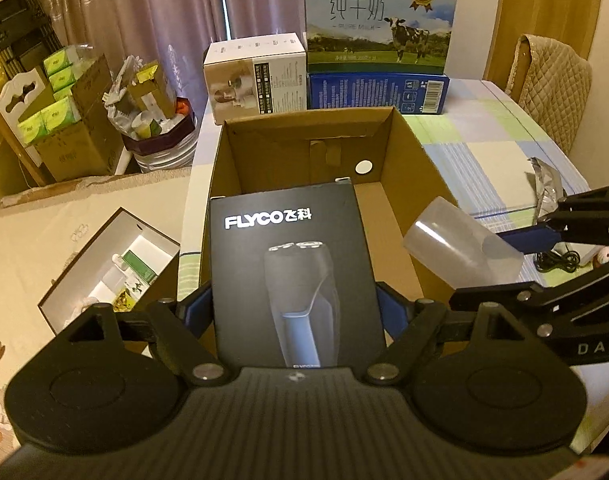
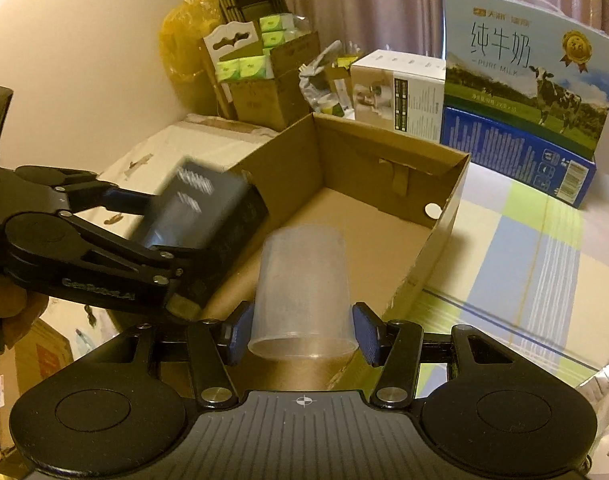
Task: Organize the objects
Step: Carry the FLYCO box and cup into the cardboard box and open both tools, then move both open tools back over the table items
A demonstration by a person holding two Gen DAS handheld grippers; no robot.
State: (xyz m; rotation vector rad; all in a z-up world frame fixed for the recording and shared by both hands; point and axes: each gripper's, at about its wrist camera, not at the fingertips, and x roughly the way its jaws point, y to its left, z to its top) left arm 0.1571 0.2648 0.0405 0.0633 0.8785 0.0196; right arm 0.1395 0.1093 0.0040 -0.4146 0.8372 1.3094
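So on the left, the left gripper (image 1: 294,308) is pinching a black rectangular FLYCO shaver box (image 1: 292,276), long axis pointing straight ahead over the open brown cardboard box (image 1: 408,148), while the right gripper (image 2: 302,330) clamps a clear plastic cup (image 2: 302,292), mouth toward the camera, base aimed at the carton.

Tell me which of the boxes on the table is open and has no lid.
The brown cardboard box in the middle. Its top is open and you see its inner walls, while the white box and milk carton behind it are closed.
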